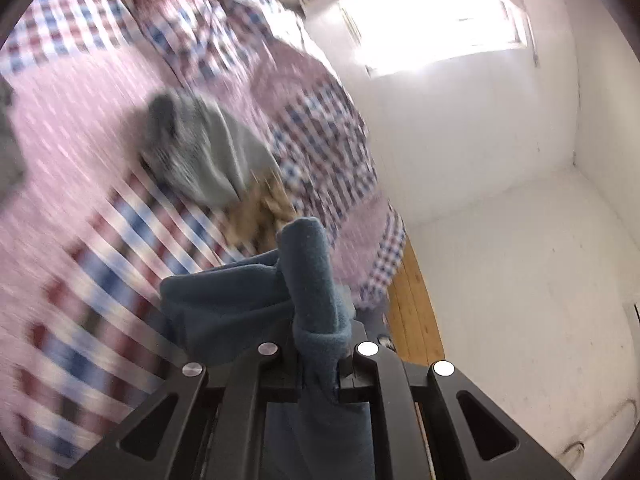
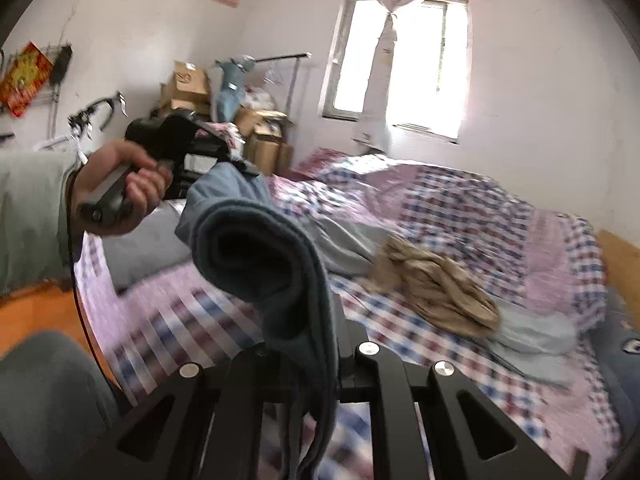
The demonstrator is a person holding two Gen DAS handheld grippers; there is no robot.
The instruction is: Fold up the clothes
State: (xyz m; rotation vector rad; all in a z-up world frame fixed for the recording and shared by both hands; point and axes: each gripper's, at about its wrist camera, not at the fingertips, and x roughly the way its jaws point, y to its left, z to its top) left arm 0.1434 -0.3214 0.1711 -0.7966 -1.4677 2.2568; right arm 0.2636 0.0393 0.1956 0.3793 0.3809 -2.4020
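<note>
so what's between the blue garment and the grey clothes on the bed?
In the left wrist view, a tan garment lies crumpled on the bedspread between the held blue garment and the grey clothes.

Home bedroom – quilted bed (image 2: 460, 208)

Right gripper (image 2: 318, 364) clamps blue garment (image 2: 272, 264); tan garment (image 2: 436, 292) lies on bed (image 2: 480, 208)

Motion blur smears the checked bedspread (image 1: 100, 240), and blue fleece (image 2: 280, 264) hides both hand-held grippers' fingertips.
</note>
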